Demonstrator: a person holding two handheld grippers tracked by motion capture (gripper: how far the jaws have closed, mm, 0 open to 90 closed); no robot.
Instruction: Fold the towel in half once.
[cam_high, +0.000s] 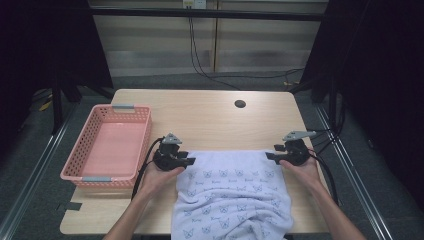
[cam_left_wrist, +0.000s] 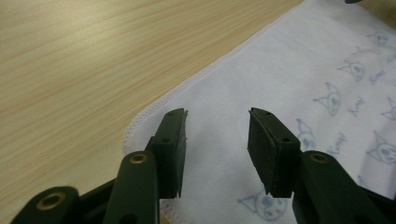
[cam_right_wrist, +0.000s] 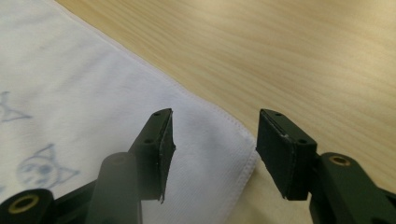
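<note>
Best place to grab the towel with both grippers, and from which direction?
Take the towel by its two far corners, where the stitched hem lies flat on the table. Bring the left gripper and right gripper in from the outer sides, low, one jaw sliding under each corner's edge.

Both grippers were black. Left gripper (cam_high: 189, 161): grey three-cornered plate on top, black cable trailing from its body. Right gripper (cam_high: 269, 156): same grey plate, black cables with a red strand beside them. In the gripper views each jaw was a flat black block with a ribbed pad, two small screws per jaw, and brass-coloured pivot bushings. Forearms were bare; no sleeves.
</note>
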